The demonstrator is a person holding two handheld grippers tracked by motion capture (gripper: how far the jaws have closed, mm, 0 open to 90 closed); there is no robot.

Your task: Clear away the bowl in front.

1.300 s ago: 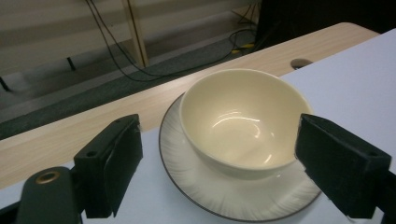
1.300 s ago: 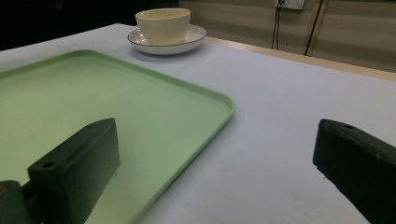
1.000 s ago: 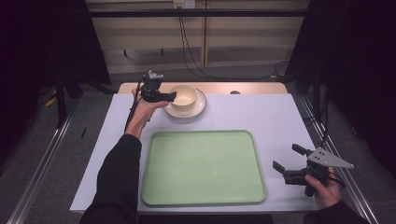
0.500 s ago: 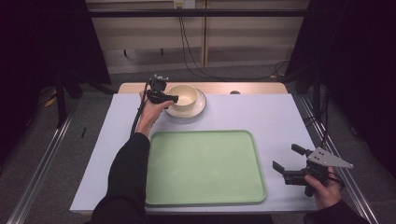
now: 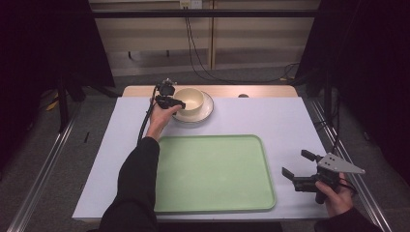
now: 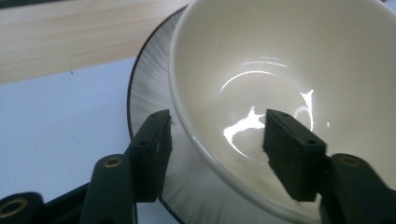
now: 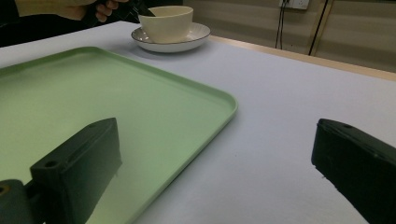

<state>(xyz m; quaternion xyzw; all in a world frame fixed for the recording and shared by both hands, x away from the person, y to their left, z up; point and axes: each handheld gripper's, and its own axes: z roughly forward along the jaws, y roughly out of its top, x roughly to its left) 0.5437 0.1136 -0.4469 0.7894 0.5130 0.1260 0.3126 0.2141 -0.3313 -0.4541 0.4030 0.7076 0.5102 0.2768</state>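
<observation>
The glossy cream ceramic bowl (image 6: 289,84), set on a dark-rimmed saucer (image 6: 149,116) at the counter's (image 5: 270,121) far edge, is straddled at its rim by the half-open, just-closing left gripper (image 6: 217,135), not yet pinched.

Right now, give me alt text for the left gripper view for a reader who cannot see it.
The left gripper straddles the near wall of a cream bowl, one jaw inside, one outside, jaws just closing and not yet pressing. The bowl sits on a dark-rimmed plate on a pale table.

One bowl (image 5: 189,99), one plate (image 5: 205,112), one green tray (image 5: 212,174), two hand-held grippers.
</observation>
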